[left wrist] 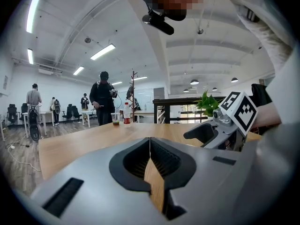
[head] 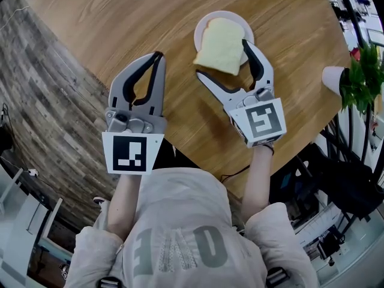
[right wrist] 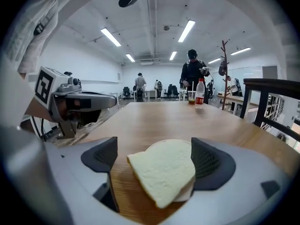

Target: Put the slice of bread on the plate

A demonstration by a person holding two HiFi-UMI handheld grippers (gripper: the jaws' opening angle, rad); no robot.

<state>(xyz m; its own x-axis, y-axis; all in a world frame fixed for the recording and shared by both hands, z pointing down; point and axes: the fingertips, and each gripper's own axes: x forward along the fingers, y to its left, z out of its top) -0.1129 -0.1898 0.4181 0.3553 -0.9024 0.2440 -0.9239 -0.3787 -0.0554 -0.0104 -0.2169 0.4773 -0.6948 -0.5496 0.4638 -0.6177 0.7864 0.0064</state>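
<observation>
A pale slice of bread (head: 221,45) lies tilted on a small white plate (head: 204,24) at the far middle of the round wooden table, its near corner hanging over the plate's rim. My right gripper (head: 222,57) is open, one jaw on either side of the slice and neither pad pressing on it. In the right gripper view the bread (right wrist: 164,170) fills the gap between the pads, with a little of the plate (right wrist: 186,194) showing under it. My left gripper (head: 157,57) hovers shut and empty to the left, apart from the plate.
A plant in a white pot (head: 336,77) stands at the table's right edge. A bottle and a cup (right wrist: 200,93) stand at the table's far end. People (right wrist: 192,74) stand beyond it. A dark railing (right wrist: 272,102) is on the right.
</observation>
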